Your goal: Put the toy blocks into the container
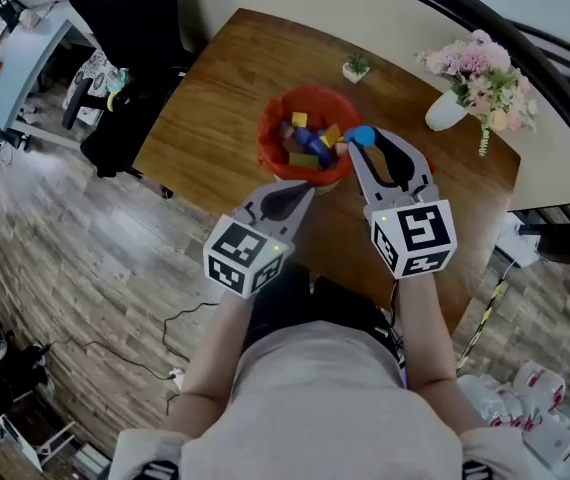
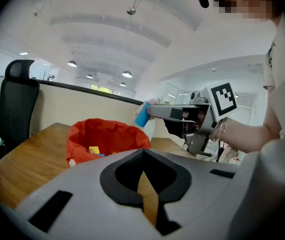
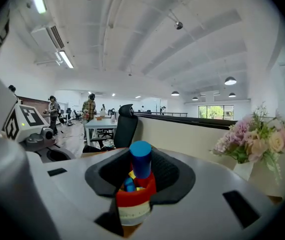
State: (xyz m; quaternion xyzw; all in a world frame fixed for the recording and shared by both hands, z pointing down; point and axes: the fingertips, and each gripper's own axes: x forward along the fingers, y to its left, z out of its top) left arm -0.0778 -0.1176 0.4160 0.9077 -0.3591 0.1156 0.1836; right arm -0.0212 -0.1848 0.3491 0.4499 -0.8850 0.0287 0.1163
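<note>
1. Closest to the person is the left tool point(image 1: 300, 193). It's clenched with nothing in it, parked just short of the container's near rim. I'd leave it there, low and out of the drop path.
2. A bit further out, the right tool point(image 1: 365, 151) is clamped on the blue cylinder block point(image 3: 141, 158), which stands roughly upright between the pads. From the right gripper view the block sits right above the container's mouth.
3. Next is the red-lined container point(image 1: 263, 133) on the wooden worktop point(image 1: 205, 118), with several toy blocks point(image 1: 305, 150) already inside. In the head view the cylinder hangs over the right-hand side of the rim, not dead centre.
4. So my guess for doing this step well: nudge it a touch further in over the pile, dip it down a little, then let go. A cylinder dropped from high up onto a heap can bounce or roll back out.
5. Furthest back are a small potted plant point(image 1: 356, 67) and a vase of pink flowers point(image 1: 447, 111), both well clear.
</note>
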